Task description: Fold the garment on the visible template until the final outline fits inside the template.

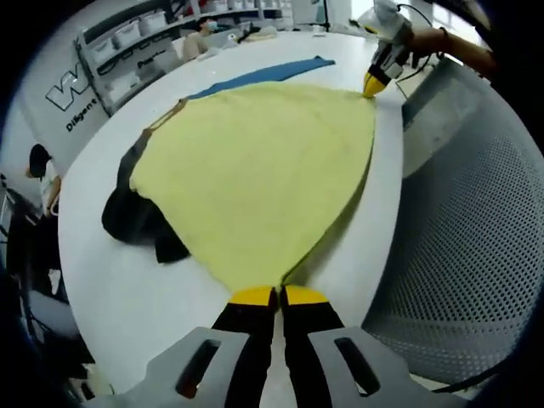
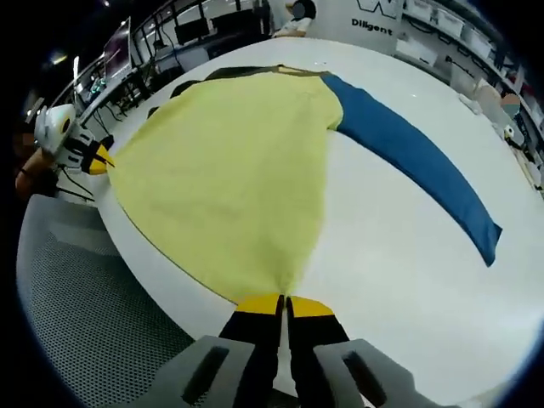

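White tabletop (image 1: 110,289), yellow garment (image 1: 255,178) spread flat ahead of both grippers. Left gripper (image 1: 279,295) and right gripper (image 2: 285,304) each pinch a hem corner. Best lift both evenly, keep edge taut, fold straight across.

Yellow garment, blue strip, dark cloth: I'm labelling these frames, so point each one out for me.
yellow garment (image 1: 255,178): left gripper view, middle of its flat spread.
blue strip (image 2: 416,161): right gripper view, midway along its length.
dark cloth (image 1: 132,217): left gripper view, bunched part beside the garment.
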A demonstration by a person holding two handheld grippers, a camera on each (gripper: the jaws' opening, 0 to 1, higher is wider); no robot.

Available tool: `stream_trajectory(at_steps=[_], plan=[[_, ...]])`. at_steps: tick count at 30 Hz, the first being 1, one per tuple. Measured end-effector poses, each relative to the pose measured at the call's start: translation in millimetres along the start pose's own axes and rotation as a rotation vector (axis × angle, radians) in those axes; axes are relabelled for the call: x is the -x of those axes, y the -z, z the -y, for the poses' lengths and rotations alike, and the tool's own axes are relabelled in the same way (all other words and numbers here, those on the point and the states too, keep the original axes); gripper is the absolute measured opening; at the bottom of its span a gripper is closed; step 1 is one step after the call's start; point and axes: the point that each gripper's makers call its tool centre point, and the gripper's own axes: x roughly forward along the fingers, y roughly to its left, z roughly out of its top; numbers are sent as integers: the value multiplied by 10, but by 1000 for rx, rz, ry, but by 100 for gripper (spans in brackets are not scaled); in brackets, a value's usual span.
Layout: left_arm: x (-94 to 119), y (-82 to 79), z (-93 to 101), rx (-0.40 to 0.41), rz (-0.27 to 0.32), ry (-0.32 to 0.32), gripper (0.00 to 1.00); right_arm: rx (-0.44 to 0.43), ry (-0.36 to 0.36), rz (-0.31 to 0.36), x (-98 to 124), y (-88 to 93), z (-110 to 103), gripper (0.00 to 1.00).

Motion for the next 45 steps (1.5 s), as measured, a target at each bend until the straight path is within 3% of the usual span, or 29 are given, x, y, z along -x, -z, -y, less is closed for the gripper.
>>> stream_trajectory(at_steps=[3,8,15,22,25,29,36,41,45], plan=[[-17,33,20,3,-9,0,1,35,-1,-21,-26,24,-11,0],[-32,39,42,-7,-14,-5,1,23,-11,-15,-7,-16,15,0],[-49,46,34,54,4,-18,1,-127,48,214,212,-584,433,32],[-37,55,18,161,38,-27,2,-245,83,329,237,-923,821,58],[-39,55,8,215,52,-30,2,-270,106,354,200,-1016,993,61],[-35,56,2,268,70,-32,2,-285,169,406,127,-1160,1278,58],[-23,55,-6,369,112,-20,2,-320,255,383,-119,-1199,1664,55],[-33,61,-4,374,113,-24,2,-318,289,295,-294,-1114,1795,54],[-42,56,-6,355,101,-22,1,-342,300,273,-407,-1069,1877,51]])
